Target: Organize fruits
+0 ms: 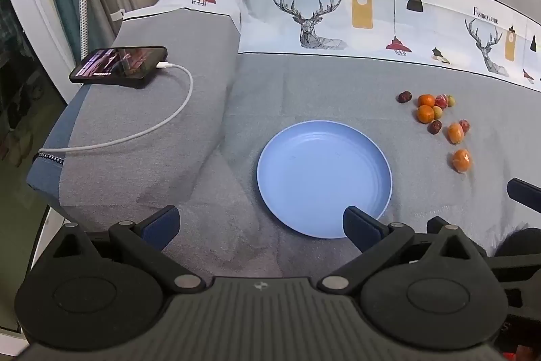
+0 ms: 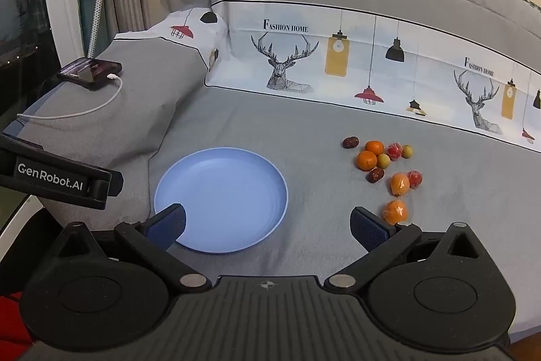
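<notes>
A light blue plate point(image 1: 304, 158) point(image 2: 236, 178) lies bare on the grey bedsheet. To its right sits a loose cluster of small fruits: several oranges point(image 1: 425, 113) point(image 2: 367, 160), dark red dates point(image 1: 404, 97) point(image 2: 350, 142), red wrapped pieces point(image 2: 394, 151) and small green fruits point(image 2: 383, 161). The nearest orange point(image 1: 461, 160) point(image 2: 395, 211) lies apart, just beyond my right gripper's right finger. My left gripper point(image 1: 260, 222) is open and empty, at the plate's near edge. My right gripper point(image 2: 267, 224) is open and empty, over the plate's near right rim.
A phone point(image 1: 118, 66) point(image 2: 89, 71) on a white charging cable point(image 1: 162, 124) rests on the grey pillow at left. A printed deer-pattern pillow band point(image 1: 314, 19) runs along the back. The left gripper's body point(image 2: 54, 178) shows at the right view's left edge.
</notes>
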`<state>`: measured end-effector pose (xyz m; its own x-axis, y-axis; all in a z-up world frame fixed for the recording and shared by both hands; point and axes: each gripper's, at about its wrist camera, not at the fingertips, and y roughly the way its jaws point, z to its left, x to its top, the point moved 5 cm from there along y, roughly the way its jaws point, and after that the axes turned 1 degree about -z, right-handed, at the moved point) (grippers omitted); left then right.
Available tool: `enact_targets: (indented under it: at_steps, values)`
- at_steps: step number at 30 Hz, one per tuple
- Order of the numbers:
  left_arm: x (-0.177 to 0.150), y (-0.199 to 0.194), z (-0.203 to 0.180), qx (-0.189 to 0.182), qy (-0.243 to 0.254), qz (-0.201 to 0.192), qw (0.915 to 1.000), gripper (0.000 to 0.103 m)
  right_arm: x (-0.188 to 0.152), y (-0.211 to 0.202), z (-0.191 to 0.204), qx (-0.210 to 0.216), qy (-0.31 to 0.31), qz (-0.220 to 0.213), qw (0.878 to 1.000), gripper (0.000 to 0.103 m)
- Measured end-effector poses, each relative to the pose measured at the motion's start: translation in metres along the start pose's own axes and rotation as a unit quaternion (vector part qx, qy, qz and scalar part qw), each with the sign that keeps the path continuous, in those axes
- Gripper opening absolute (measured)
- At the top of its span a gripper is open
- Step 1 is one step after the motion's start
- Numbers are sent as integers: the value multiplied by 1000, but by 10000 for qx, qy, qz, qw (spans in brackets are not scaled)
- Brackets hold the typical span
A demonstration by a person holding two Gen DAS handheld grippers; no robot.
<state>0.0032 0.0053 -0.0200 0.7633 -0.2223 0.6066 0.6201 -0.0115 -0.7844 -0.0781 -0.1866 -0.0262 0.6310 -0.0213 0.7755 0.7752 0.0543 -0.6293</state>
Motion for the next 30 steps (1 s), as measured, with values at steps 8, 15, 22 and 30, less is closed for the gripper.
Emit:
enact_targets:
  at_steps: [8, 15, 22, 30]
  values:
    - [-3, 3, -1, 20, 21, 63, 10000, 103, -2, 2, 2, 4, 7, 38, 10000, 103]
    - [-4, 4, -2, 31, 35, 93, 9999, 103, -2, 2, 3, 8, -3, 27, 10000, 103]
    - [-5, 5, -1, 28, 34, 108, 9999, 103, -3, 5, 3, 12, -6, 25, 10000, 103]
    - [-6, 7, -1, 36, 42, 139, 9999, 103, -3, 5, 3, 1, -34, 72, 10000, 103]
